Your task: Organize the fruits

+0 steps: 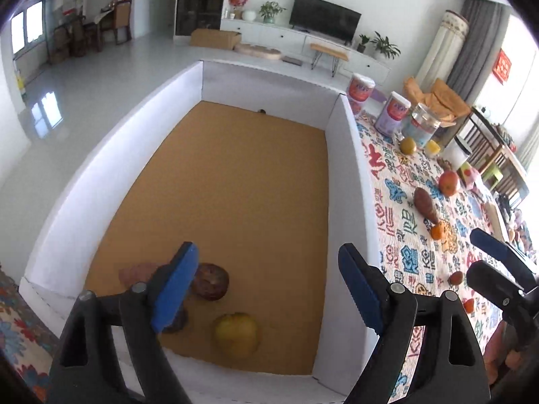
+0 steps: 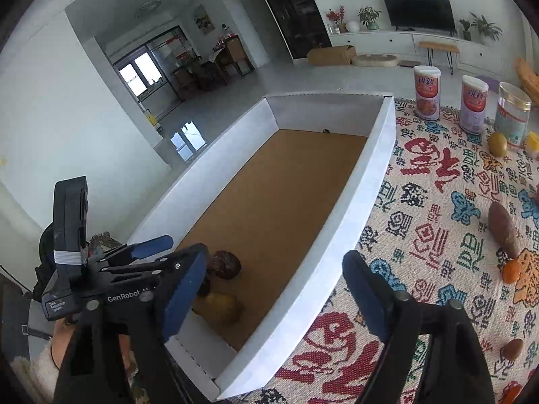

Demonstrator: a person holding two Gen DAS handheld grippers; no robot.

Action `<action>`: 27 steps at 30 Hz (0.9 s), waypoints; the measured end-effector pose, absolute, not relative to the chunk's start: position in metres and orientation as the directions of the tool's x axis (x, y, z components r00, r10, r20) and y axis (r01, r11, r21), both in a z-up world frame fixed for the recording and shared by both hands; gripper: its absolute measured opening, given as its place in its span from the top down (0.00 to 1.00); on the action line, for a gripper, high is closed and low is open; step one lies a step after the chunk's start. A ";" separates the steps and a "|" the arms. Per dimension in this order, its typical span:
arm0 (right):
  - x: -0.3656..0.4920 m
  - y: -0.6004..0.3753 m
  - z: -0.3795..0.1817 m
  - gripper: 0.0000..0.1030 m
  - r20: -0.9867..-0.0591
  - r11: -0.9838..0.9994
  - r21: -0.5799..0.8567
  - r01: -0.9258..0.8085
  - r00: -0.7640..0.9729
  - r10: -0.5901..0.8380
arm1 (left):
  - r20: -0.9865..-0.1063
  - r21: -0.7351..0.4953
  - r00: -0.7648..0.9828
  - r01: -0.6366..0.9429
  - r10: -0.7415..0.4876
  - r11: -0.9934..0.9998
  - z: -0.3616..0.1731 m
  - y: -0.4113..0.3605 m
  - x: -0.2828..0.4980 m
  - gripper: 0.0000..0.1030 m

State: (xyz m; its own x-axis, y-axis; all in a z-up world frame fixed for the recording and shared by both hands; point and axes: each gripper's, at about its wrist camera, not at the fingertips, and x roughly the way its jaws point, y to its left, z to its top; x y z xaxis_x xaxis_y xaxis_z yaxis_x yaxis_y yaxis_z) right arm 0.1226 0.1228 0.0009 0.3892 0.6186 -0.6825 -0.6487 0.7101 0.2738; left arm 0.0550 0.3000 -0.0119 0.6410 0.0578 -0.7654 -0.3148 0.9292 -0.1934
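Note:
A white box [image 1: 350,155] with a brown floor holds a yellow fruit [image 1: 236,335], a dark brown fruit [image 1: 210,281], a pinkish one [image 1: 134,274] and a dark one partly hidden behind my finger. My left gripper [image 1: 266,289] is open and empty above the box's near end. My right gripper [image 2: 273,289] is open and empty over the box's right wall [image 2: 367,185]. On the patterned cloth lie an apple [image 1: 449,182], a sweet potato [image 1: 425,204], a small orange [image 1: 438,231], a green-yellow fruit [image 1: 408,145] and small brown fruit [image 1: 456,278].
Two pink-labelled cans [image 2: 427,92] and a clear jar [image 2: 512,114] stand at the cloth's far edge. The right gripper shows at the right of the left wrist view [image 1: 498,269]. The living-room floor, a TV stand and a cardboard box lie beyond.

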 end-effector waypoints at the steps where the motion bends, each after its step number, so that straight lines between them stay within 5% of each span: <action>1: 0.118 0.103 0.000 0.01 -0.674 0.736 0.232 -0.636 0.440 0.593 | -0.748 -0.202 0.663 -0.276 0.034 0.940 -0.008 0.289 0.059 0.16; 6: 0.102 -0.027 -0.039 0.00 -0.661 0.913 0.020 -0.407 0.679 0.318 | -0.685 -0.110 0.728 -0.101 -0.002 0.989 -0.005 0.228 0.094 0.12; 13: 0.125 -0.214 -0.102 0.00 -0.743 0.994 0.028 0.105 0.667 -0.049 | -0.768 0.022 0.639 -0.037 0.041 0.999 -0.043 0.177 0.131 0.12; 22: 0.169 -0.282 -0.137 0.00 -0.780 0.976 0.002 0.218 0.612 -0.135 | -0.834 0.009 0.551 -0.051 0.035 0.999 -0.060 0.181 0.124 0.12; 27: 0.173 -0.280 -0.143 0.00 -0.798 0.976 0.019 0.215 0.592 -0.114 | -0.751 0.101 0.646 -0.088 0.134 0.991 -0.035 0.170 0.113 0.12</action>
